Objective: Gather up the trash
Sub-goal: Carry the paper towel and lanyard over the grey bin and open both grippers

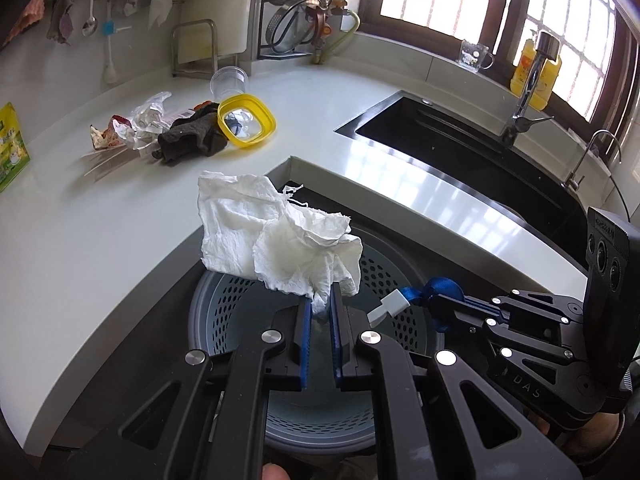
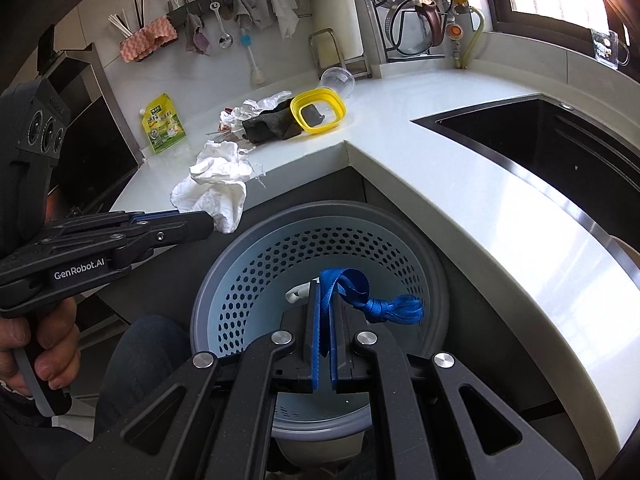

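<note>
Poised to drop their trash, the left gripper [image 1: 321,307] clamps a tissue [image 1: 280,236] and the right gripper [image 2: 323,322] a blue ribbon [image 2: 372,300], both above the bin [image 2: 248,256] below the worktop [image 2: 440,168].

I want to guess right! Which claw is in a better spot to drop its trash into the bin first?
Probably the right claw: its blue ribbon hangs over the middle of the perforated bin. The left claw's crumpled tissue sits nearer the bin's rim.
</note>
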`<state>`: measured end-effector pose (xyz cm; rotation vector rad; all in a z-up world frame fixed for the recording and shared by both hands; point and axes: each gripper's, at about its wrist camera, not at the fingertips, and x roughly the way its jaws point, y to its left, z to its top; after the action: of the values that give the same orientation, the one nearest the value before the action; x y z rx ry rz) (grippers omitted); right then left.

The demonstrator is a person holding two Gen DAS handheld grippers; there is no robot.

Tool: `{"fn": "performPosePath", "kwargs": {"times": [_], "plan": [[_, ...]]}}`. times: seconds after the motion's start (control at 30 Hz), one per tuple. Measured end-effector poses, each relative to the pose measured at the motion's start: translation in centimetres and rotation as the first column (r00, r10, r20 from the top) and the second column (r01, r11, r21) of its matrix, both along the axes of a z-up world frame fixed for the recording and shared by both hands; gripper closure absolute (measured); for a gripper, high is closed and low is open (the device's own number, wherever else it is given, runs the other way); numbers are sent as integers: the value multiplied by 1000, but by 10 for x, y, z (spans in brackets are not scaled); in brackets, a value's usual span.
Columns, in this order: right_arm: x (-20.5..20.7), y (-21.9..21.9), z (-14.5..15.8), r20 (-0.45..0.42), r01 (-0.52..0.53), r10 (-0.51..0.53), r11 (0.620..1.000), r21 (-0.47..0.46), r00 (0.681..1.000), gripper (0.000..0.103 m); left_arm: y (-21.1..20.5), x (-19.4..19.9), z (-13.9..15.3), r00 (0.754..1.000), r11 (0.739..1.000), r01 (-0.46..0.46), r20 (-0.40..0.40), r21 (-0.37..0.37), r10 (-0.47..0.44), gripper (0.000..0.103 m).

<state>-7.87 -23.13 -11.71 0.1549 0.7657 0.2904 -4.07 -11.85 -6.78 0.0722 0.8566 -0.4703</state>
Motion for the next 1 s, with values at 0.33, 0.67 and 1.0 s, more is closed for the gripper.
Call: {"fn": "performPosePath", "kwargs": {"times": [0.33,0.67,1.0], "plan": [[4,17,-21,-55,-56,56,998,6,997,99,-6,2,-6,999,1000,13,-29,1,-13,93],[5,19,-31,-88,-60,60,998,-3,994,99,-9,7,-16,998,1000,22,-58,-3,-22,93],[13,26,-42,-122,-70,67,997,-15,990,99,-6,16,-30,996,1000,10,-90,-2,-10,93]]}}
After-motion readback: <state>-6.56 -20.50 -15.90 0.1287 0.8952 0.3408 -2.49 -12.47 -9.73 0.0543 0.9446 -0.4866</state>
